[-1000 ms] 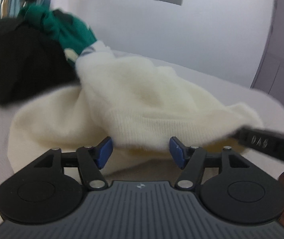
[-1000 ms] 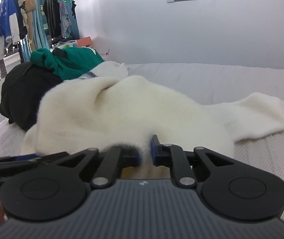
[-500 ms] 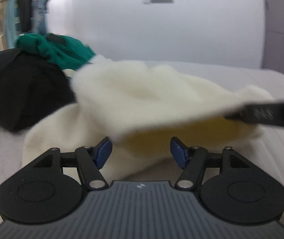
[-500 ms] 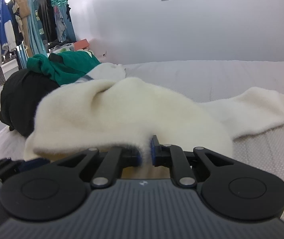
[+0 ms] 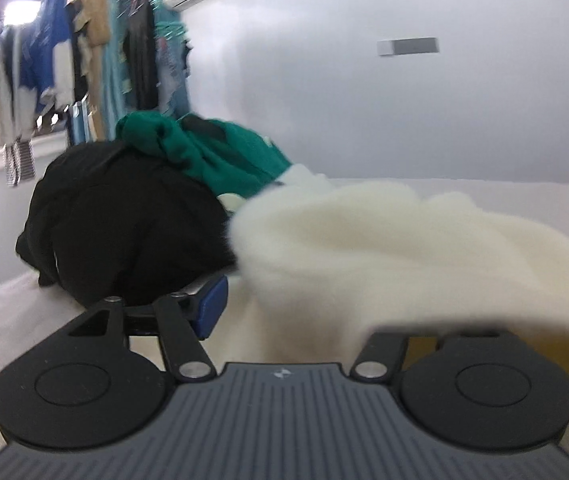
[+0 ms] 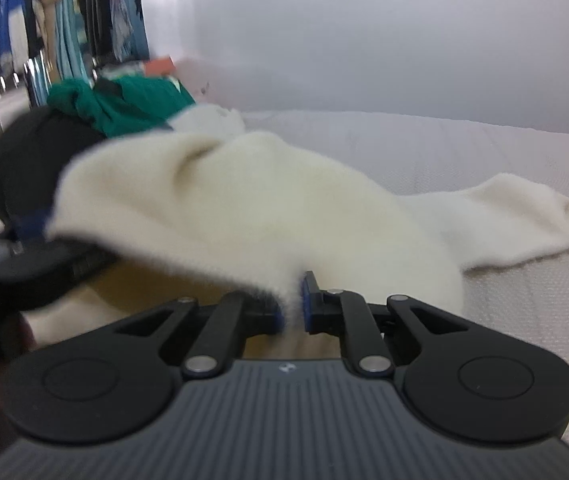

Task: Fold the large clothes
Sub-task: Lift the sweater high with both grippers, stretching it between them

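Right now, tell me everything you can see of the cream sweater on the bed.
The cream sweater is a thick, fuzzy knit, rumpled and partly lifted off the bed. One sleeve trails flat to the right. The right gripper is shut on its near hem. The left gripper reaches at its left edge, its fingers closing with the fabric draped over the right one. Behind, it rests against a black garment and a green one.

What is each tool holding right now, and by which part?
The right tool pinches the cream sweater by its near edge. The left tool is closing around another stretch of that edge, not yet gripping.
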Motion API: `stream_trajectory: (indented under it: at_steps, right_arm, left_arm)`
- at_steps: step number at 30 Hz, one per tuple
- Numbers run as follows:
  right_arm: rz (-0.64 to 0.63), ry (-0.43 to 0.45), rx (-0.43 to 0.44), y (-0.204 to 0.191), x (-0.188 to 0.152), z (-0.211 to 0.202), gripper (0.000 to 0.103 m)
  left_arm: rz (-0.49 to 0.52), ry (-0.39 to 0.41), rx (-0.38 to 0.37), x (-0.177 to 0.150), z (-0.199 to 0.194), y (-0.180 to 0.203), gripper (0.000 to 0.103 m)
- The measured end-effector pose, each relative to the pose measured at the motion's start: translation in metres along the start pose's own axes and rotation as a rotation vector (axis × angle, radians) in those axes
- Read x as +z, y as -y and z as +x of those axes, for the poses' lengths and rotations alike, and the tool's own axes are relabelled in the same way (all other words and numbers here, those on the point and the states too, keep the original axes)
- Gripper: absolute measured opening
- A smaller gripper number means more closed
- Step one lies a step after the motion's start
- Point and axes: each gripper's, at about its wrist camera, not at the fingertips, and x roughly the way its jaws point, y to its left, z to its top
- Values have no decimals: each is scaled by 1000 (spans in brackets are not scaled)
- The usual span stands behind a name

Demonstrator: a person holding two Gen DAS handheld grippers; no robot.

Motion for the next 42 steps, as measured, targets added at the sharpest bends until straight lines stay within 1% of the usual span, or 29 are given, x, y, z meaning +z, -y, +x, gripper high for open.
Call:
stream_trajectory:
  at_steps: [1,3,4,6,10,14,17,19,21,23,26,29,31,32,35,39,42]
  right_arm:
    - [-11,-13,-14,-1,-2,4,13]
    - [-34,-55,-27,-2,-8,15,13]
    - [-52,-70,-34,-4,-11,20,14]
    - [-95,-90,-49,-10,-17,26,15]
    - [-123,-142,-53,-13,-25,35,15]
    - [-142,-122,-84,-14,-25,29,15]
    - [-92,-62,-111,-6,-17,12,15]
    - [-76,11,-137,-1,-6,-6,15]
    - [-88,114,-173,2,5,-31,16]
    - [-71,180,-175,9,16,-53,16]
    - [-11,249,-158,27,40,-83,16]
    - [-4,323,-143,44,68,-112,16]
    - [-4,364,-126,54,93,-129,16]
    - [-15,386,-122,52,105,-138,16]
    - [-62,451,-103,57,147,-164,16]
    - [-89,490,-53,61,209,-207,16]
    - [-111,525,-27,55,247,-237,16]
  left_arm:
    - [-19,-5,-8,1,4,-2,59]
    - [-35,-2,-26,4,9,-2,41]
    - [-40,2,-36,3,5,-2,37]
    - [-45,15,-51,3,-1,0,26]
    - [-61,47,-66,8,-13,-2,21]
    - [-123,66,-73,12,-28,-12,18]
    - [-183,71,-96,17,-42,-22,17]
    - [-227,77,-113,20,-56,-29,17]
    - [-265,92,-135,23,-75,-35,16]
    - [-263,137,-145,29,-99,-35,16]
    - [-244,202,-162,46,-136,-27,16]
    - [-252,260,-182,75,-168,-24,16]
    - [-293,279,-213,101,-186,-25,16]
    - [-310,289,-227,116,-195,-26,16]
    - [-333,313,-255,166,-220,-29,16]
    - [-347,345,-290,239,-256,-38,16]
    - [-340,357,-311,293,-289,-49,16]
